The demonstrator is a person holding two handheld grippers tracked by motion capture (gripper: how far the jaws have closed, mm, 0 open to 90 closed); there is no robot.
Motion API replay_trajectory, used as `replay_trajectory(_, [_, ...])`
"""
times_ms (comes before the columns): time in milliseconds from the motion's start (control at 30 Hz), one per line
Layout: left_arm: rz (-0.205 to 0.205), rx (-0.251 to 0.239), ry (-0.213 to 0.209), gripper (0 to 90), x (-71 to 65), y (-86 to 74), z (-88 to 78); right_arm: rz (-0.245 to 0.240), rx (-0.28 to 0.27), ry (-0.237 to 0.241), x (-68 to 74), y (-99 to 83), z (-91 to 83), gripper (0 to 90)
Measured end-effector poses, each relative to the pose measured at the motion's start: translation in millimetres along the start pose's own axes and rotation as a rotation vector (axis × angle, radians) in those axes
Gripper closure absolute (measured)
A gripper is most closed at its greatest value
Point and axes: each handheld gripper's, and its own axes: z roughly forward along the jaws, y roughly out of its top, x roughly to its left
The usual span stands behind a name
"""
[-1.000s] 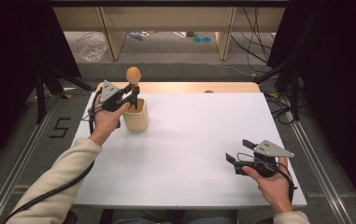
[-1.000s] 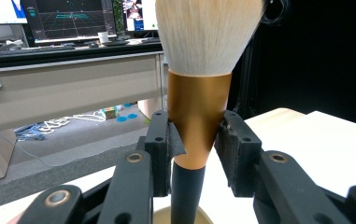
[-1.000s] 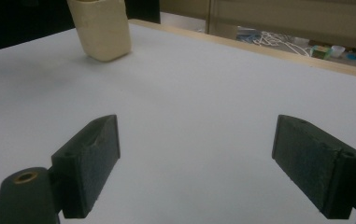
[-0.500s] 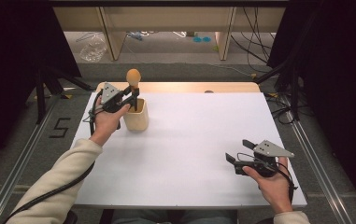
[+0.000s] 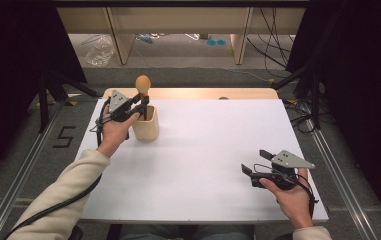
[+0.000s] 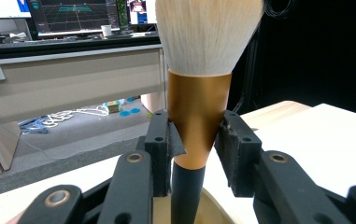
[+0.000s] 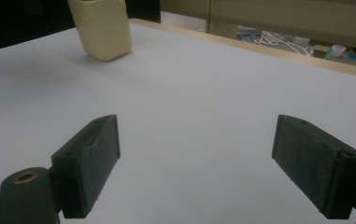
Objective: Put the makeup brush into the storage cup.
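Observation:
A makeup brush with a copper ferrule (image 6: 198, 116) and pale bristles (image 6: 208, 32) stands upright in a cream cup (image 5: 146, 127) at the back left of the white table (image 5: 203, 140). Its rounded head (image 5: 143, 82) rises above the cup. My left gripper (image 5: 140, 104) is shut on the brush; the pads (image 6: 164, 140) press the ferrule's narrow lower end just above the black handle and the cup's rim (image 6: 217, 205). My right gripper (image 5: 254, 161) rests low near the front right, open, nothing between its pads (image 7: 91, 161). It faces the distant cup (image 7: 102, 28).
A wooden strip (image 5: 203, 93) borders the table's far edge. Black stands (image 5: 43, 95) and cables (image 5: 273, 45) sit on the floor beyond it. A desk with monitors (image 6: 73, 14) stands farther off in the left gripper view. White tabletop lies between the two grippers.

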Motion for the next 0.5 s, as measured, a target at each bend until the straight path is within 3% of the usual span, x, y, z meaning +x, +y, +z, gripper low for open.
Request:
replay_trajectory(67, [0.017,0.004,0.001,67.0,1.3,-0.1,-0.3,-0.001,0.001,0.000,0.1,0.1,-0.1,16.2])
replay_trajectory(133, [-0.002,0.006,0.004,67.0,0.6,-1.2,-0.4,-0.001,0.002,0.000,0.2,0.0,-0.1,16.1])
replay_trajectory(200, [0.015,0.006,0.002,67.0,1.9,-1.9,-0.1,-0.001,0.002,0.000,0.2,0.0,0.0,16.2])
replay_trajectory(267, [-0.006,0.009,0.005,67.0,0.6,-3.1,0.1,-0.002,0.002,0.000,0.1,0.0,-0.1,16.2])
replay_trajectory(333, [-0.005,0.004,0.004,67.0,0.9,-4.0,0.6,-0.009,0.027,-0.012,-0.3,0.8,-2.3,16.2])
replay_trajectory(500, [-0.003,0.010,0.006,67.0,0.8,-6.8,0.5,-0.006,0.013,-0.007,0.0,0.2,-0.8,16.2])
